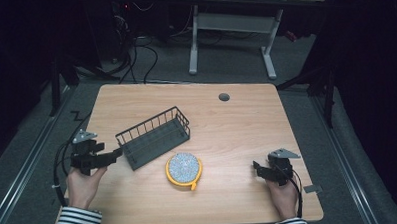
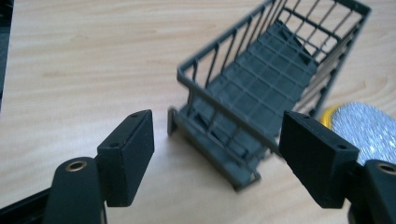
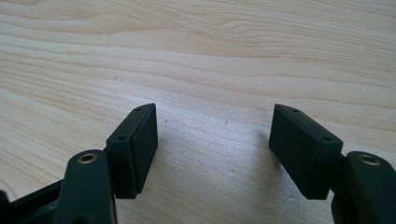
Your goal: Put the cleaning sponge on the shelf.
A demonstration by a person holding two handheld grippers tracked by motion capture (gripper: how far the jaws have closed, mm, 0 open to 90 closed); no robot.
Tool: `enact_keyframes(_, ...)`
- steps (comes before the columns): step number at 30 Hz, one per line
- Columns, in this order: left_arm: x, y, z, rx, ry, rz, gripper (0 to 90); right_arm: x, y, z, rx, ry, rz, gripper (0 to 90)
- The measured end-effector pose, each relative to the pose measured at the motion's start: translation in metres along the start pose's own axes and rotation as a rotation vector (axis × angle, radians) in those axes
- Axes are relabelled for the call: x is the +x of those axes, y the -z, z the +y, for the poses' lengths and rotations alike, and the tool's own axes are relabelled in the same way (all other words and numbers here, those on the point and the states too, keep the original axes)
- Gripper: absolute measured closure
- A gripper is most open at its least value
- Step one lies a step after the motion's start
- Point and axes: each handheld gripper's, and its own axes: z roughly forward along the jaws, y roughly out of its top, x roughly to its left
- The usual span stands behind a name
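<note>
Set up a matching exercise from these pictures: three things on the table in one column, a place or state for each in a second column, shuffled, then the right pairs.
Things:
1. wire basket
2. round sponge
3. right hand-held gripper

Places or states:
A. yellow rim, speckled silvery top, at the table's middle
B. jaws open over bare wood, near the right edge
C. dark grey, empty, just ahead of the open left hand-held gripper

Pairs: 1-C, 2-A, 3-B

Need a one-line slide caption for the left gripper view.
Open left gripper faces the short end of a dark wire basket on the wooden table.
</note>
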Motion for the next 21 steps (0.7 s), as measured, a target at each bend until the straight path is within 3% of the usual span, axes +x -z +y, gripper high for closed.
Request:
enact_keyframes(12,-0.015,0.015,-0.043,0.036,0.016,-0.029,27.5,0.0,0.0,0.0,0.0,0.0,0.0,32.8)
enact_keyframes(21,-0.033,0.009,-0.058,0.058,-0.009,-0.071,28.2,0.0,0.0,0.0,0.0,0.0,0.0,32.8)
